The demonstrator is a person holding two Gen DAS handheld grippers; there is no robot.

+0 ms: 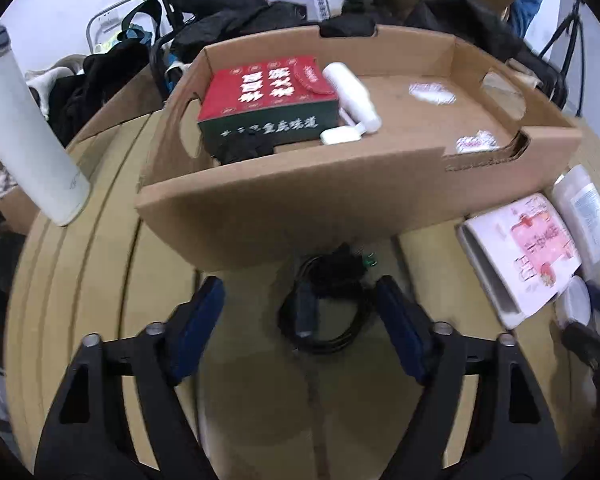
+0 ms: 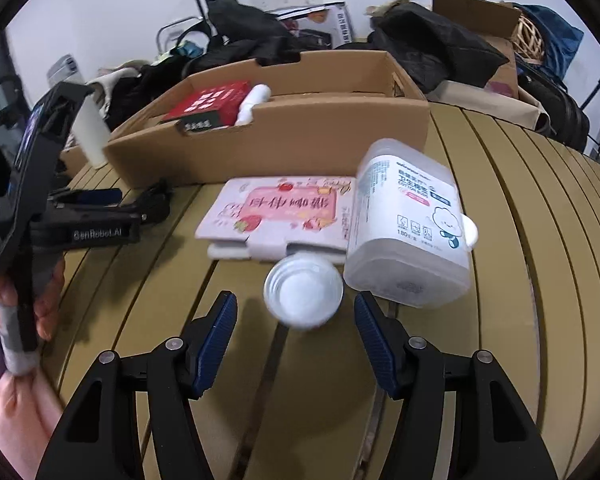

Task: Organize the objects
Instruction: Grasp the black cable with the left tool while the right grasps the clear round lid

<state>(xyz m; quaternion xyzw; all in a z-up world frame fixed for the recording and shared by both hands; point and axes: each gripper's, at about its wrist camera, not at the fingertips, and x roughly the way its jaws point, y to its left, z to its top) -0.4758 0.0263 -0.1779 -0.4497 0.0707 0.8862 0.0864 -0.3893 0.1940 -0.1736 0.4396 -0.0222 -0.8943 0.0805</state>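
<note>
The left gripper (image 1: 300,312) stands partly open, its blue pads either side of a coiled black cable (image 1: 324,312) on the slatted table (image 1: 100,280), touching nothing that shows. The right gripper (image 2: 296,320) is likewise partly open, with a small clear round container (image 2: 303,294) lying between and just ahead of its pads — not pressed. Only the right view shows the person's hand (image 2: 40,304) gripping the left tool's handle, and a cotton-bud tub (image 2: 410,224) with blue print beside a pink-labelled flat pack (image 2: 284,212). Only the left view looks into the cardboard tray (image 1: 300,208): a red-and-green box (image 1: 268,108), a white bottle (image 1: 352,96) just beside it — and the cable, which lies in front of the tray.
</note>
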